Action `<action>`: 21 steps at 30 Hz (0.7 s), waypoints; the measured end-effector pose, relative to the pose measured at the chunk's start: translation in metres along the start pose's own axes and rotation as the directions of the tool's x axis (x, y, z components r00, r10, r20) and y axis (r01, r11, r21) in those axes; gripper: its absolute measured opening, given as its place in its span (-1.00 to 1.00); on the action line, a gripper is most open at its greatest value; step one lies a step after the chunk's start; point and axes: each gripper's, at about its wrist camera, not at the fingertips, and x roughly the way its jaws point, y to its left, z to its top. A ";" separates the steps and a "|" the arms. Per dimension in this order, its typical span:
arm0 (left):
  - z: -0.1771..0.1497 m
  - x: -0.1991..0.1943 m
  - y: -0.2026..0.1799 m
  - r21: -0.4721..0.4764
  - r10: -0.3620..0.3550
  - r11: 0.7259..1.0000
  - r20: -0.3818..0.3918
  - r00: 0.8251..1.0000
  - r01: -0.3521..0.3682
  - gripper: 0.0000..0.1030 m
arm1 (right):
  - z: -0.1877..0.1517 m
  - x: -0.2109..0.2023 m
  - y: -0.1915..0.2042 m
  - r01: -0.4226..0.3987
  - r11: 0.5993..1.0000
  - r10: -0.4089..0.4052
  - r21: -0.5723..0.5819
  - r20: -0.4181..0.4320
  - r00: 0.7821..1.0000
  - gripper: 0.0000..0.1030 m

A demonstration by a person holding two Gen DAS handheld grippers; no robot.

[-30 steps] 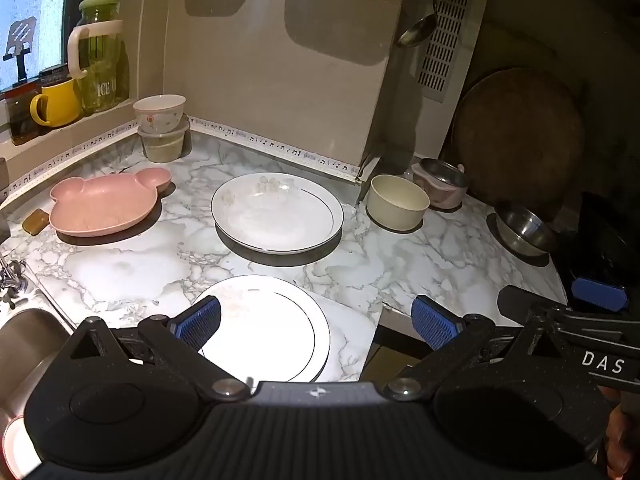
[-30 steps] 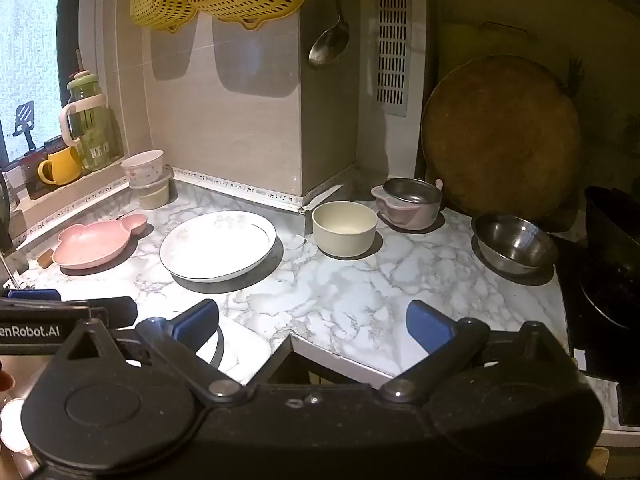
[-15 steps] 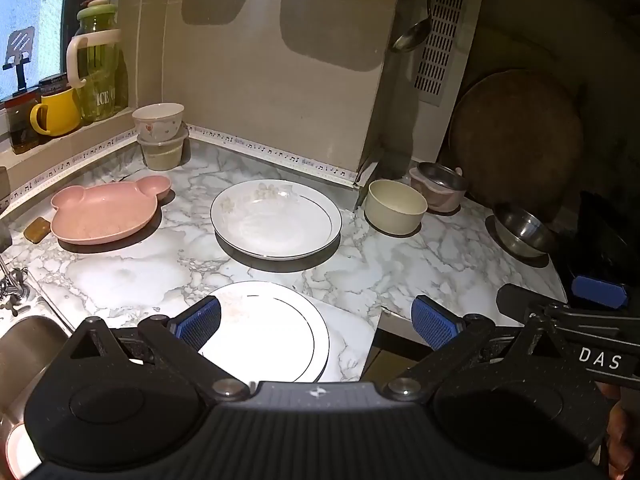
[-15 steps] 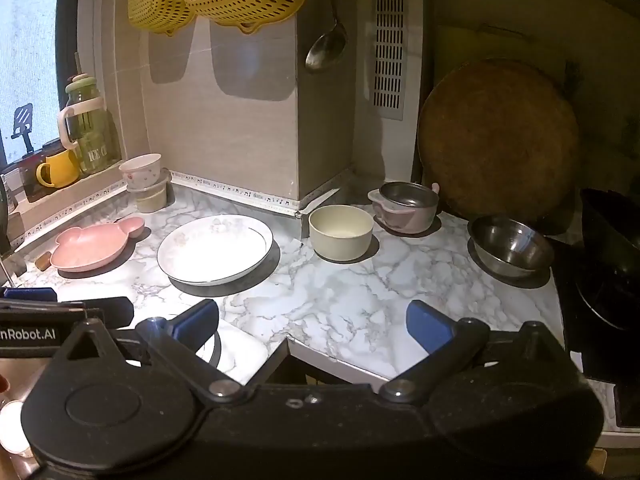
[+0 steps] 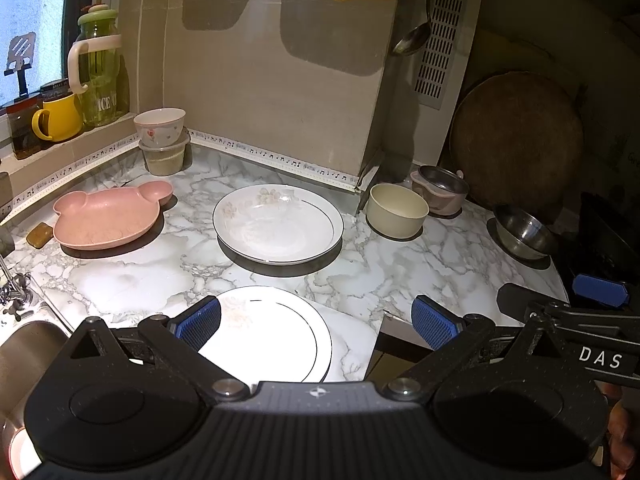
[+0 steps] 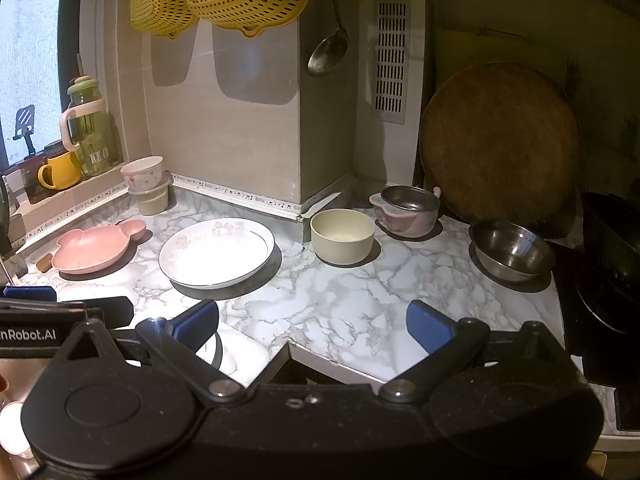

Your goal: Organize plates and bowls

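Hovering with both sets of fingers released and empty — left gripper (image 5: 316, 320) over the near flat plate (image 5: 272, 332), to stack into the far deep plate (image 5: 278, 222).

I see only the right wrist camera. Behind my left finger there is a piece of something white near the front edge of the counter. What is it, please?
Observer: It is a flat white plate with a thin dark line around its rim. It is empty and lies at the counter's front corner.
Operator: Does the left gripper hold it?
Observer: No. The left gripper is open and grips nothing. The plate shows below, between its fingers.
Operator: What stands to the left of that plate?
Observer: A metal tap fitting, at the counter's left edge.
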 end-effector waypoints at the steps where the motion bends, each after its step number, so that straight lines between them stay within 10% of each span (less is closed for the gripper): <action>1: 0.001 0.000 0.001 0.000 0.001 1.000 0.001 1.000 -0.001 0.98 | 0.000 0.000 0.000 0.000 1.000 0.000 0.000 0.000 1.000 0.95; 21: 0.002 -0.003 0.009 -0.032 0.022 0.999 0.030 0.999 -0.021 0.98 | 0.003 0.004 0.005 -0.038 0.999 0.038 -0.001 0.000 0.999 0.95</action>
